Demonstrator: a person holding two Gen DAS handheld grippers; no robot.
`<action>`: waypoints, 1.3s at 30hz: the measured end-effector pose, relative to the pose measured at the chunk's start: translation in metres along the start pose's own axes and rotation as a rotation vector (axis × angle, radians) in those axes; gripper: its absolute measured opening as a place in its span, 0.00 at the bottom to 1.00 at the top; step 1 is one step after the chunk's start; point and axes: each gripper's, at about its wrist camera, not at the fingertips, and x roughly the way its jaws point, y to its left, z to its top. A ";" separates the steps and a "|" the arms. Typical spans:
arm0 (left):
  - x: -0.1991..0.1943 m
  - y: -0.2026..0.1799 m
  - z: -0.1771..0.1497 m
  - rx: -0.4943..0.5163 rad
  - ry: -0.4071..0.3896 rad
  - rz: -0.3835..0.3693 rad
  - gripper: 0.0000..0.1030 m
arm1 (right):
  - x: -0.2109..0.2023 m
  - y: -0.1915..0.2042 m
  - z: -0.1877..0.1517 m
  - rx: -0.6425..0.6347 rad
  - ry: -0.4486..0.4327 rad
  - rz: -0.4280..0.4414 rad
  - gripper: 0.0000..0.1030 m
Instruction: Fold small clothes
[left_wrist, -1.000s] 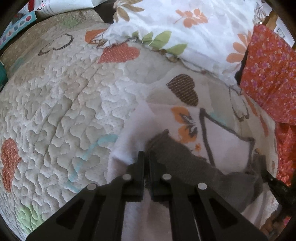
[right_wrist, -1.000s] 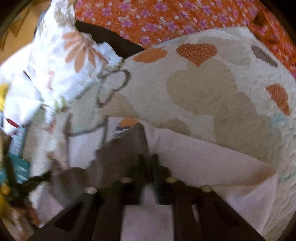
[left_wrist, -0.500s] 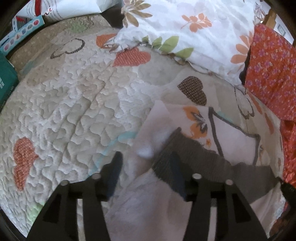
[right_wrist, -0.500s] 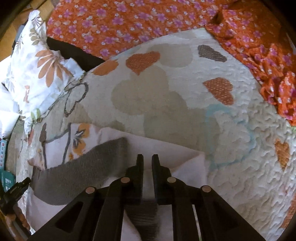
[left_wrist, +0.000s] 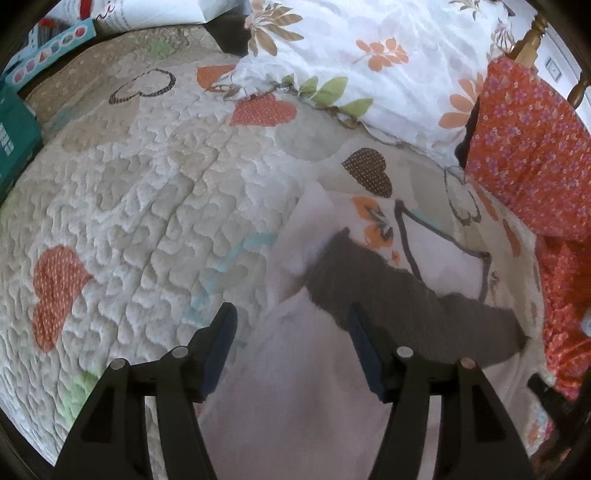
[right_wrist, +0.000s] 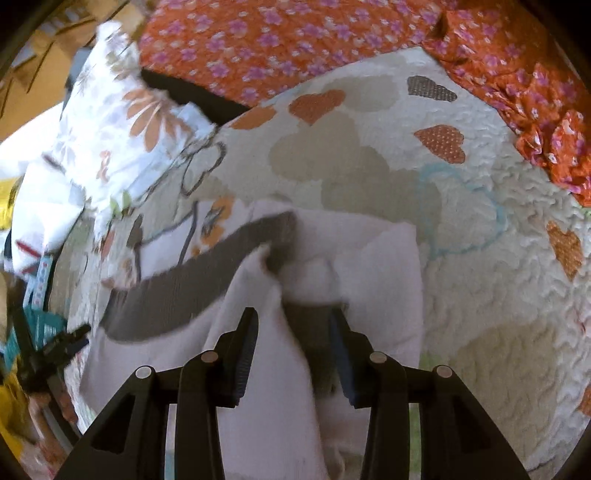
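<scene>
A small white garment (left_wrist: 295, 369) with a grey band (left_wrist: 388, 291) and an orange butterfly print (left_wrist: 373, 221) lies partly folded on the heart-patterned quilt (left_wrist: 129, 184). My left gripper (left_wrist: 290, 321) hovers over its near edge. Its jaws are opening, and the cloth lies loose below them, untouched by the pads. In the right wrist view the same garment (right_wrist: 369, 258) shows its grey band (right_wrist: 192, 288). My right gripper (right_wrist: 294, 317) is also opening, and a blurred fold of white and grey cloth stands between its fingers without being pinched.
A white floral pillow (left_wrist: 369, 55) and an orange flowered fabric (left_wrist: 528, 147) border the quilt at the back and right. A teal box (left_wrist: 14, 140) sits at the left edge. The left gripper's dark tip (right_wrist: 55, 343) shows at the left of the right wrist view.
Both grippers were shut on the garment's folded edge a second ago. Their jaws have since spread and let the cloth drop, and both have drawn back from it.
</scene>
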 end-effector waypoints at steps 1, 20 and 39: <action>-0.002 0.001 -0.002 -0.002 0.000 -0.006 0.60 | 0.000 0.001 -0.006 -0.008 0.003 -0.003 0.42; -0.039 0.025 -0.039 -0.001 -0.021 -0.013 0.64 | -0.036 -0.051 -0.100 0.071 0.109 -0.041 0.04; -0.154 -0.028 -0.089 0.186 -0.645 0.217 1.00 | -0.114 0.088 -0.059 -0.337 -0.259 -0.181 0.60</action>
